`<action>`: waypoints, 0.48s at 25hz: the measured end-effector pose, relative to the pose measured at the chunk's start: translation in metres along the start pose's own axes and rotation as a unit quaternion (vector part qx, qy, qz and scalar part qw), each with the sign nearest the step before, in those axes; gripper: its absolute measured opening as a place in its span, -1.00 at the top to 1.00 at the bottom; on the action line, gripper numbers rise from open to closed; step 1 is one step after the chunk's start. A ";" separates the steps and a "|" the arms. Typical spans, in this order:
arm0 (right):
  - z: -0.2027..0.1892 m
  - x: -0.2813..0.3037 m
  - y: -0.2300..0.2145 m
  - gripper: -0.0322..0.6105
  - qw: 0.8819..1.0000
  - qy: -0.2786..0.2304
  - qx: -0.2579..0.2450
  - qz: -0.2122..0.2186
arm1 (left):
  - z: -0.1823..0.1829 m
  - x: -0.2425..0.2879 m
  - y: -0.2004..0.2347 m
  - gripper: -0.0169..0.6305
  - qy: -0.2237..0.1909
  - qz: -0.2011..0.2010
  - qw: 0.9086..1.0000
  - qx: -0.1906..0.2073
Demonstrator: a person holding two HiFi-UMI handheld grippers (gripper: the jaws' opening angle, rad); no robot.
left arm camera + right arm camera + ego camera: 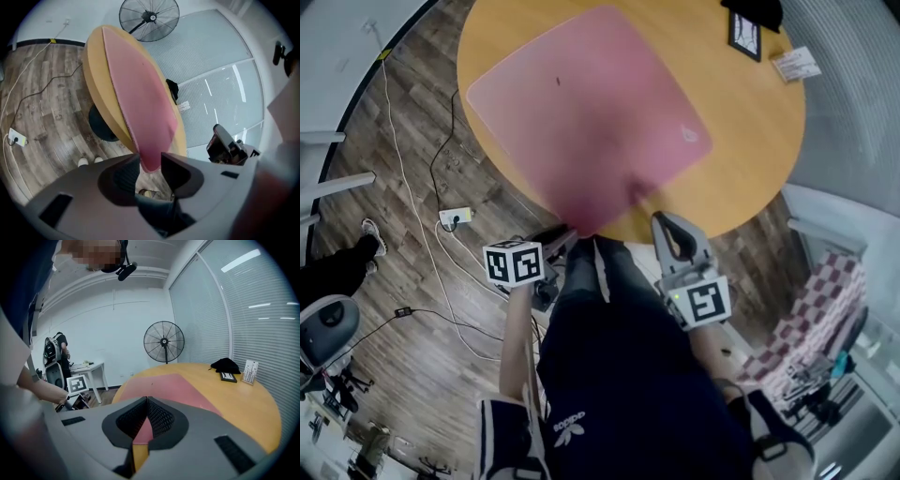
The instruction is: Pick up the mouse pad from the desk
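Your left gripper (150,165) sits just off the table's near edge, tilted, with its jaws spread. The pad's overhanging corner hangs between them, and they do not clamp it. Your right gripper (661,217) is just to the right, also at the near edge beside the pad's near right side. Its jaws are pressed together at the tips with nothing between them. The pad (591,122) is pink and lies flat on the round wooden table (750,141). It covers most of the left and middle, set like a diamond, and only its nearest corner pokes past the near edge toward you. The table's right side is bare wood. At the far right edge you have a small black frame (744,36) lying flat, a white card (795,64) to its right, and a black cloth (755,9) just behind the frame. Beyond the far edge a fan (164,342) stands on the floor.
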State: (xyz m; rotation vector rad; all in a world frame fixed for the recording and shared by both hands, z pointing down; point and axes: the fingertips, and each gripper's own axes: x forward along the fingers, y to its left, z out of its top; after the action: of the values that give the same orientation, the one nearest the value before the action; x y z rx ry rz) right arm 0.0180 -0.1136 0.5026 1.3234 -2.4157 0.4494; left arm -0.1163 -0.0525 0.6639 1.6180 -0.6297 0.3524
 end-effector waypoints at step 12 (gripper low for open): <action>-0.002 0.004 0.001 0.89 1.000 -0.002 -0.001 -0.002 | -0.015 0.023 -0.005 0.52 0.037 -0.040 0.999 -0.008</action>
State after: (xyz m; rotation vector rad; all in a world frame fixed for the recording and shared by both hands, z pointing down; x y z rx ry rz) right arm 0.0157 -0.1151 0.5059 1.3304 -2.4156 0.4427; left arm -0.0932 -0.0422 0.6752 1.6030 -0.5099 0.3459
